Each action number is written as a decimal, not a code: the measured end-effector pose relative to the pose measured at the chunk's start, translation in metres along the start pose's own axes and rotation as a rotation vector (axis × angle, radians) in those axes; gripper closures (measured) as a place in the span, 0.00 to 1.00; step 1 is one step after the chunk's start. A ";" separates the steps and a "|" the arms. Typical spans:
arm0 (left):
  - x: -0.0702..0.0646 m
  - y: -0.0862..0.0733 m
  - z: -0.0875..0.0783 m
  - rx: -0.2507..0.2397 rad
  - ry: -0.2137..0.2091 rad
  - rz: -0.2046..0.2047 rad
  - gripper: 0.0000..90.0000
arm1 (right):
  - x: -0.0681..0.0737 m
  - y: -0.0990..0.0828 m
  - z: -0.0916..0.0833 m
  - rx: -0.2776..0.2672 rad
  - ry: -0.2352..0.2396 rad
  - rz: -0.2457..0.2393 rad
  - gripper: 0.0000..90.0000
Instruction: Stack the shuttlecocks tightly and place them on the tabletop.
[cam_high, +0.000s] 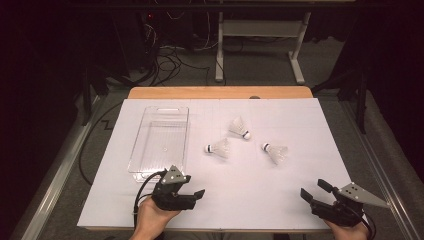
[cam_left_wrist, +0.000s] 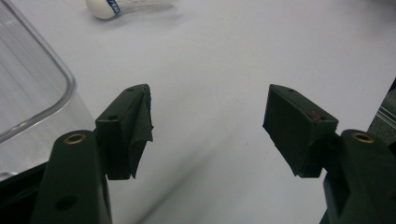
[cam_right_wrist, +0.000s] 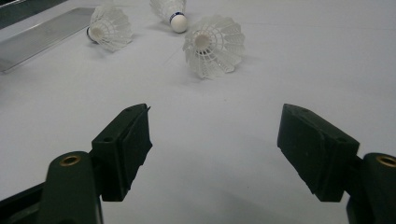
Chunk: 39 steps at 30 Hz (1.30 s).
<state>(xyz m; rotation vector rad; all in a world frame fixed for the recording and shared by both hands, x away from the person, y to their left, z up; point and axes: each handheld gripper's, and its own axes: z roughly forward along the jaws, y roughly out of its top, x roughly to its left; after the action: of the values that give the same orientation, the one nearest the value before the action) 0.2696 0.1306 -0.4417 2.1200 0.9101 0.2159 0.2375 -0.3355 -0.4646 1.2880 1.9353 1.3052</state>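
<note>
Three white shuttlecocks lie on the white table top (cam_high: 240, 200): one far (cam_high: 240, 127), one in the middle (cam_high: 218, 148), one to the right (cam_high: 276, 152). My left gripper (cam_high: 194, 186) rests open near the front edge, just below the clear tray (cam_high: 160, 142), with nothing between its jaws. In the left gripper view the left gripper (cam_left_wrist: 208, 126) is open over bare table, a shuttlecock (cam_left_wrist: 126, 5) far ahead. My right gripper (cam_high: 314, 188) stands open at the front right. In the right gripper view the right gripper (cam_right_wrist: 215, 140) faces the nearest shuttlecock (cam_right_wrist: 215, 46), well short of it.
The clear plastic tray (cam_left_wrist: 28, 84) has nothing in it and lies close to the left gripper's left jaw. A wooden table edge (cam_high: 220, 92) runs along the back. Cables and a white desk frame (cam_high: 260, 35) stand on the floor beyond.
</note>
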 end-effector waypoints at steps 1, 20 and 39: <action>0.000 -0.001 -0.001 -0.002 0.002 -0.002 0.37 | 0.000 0.000 0.000 -0.001 0.000 0.000 0.29; 0.012 -0.014 -0.021 -0.025 0.043 -0.031 0.38 | 0.000 0.000 -0.001 -0.003 0.000 0.002 0.29; 0.025 -0.026 -0.036 -0.051 0.073 -0.076 0.38 | 0.000 0.000 -0.001 -0.004 -0.001 0.002 0.29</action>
<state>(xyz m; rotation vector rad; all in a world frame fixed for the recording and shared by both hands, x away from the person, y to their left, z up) 0.2584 0.1807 -0.4409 2.0375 1.0160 0.2766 0.2370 -0.3356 -0.4642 1.2895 1.9302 1.3083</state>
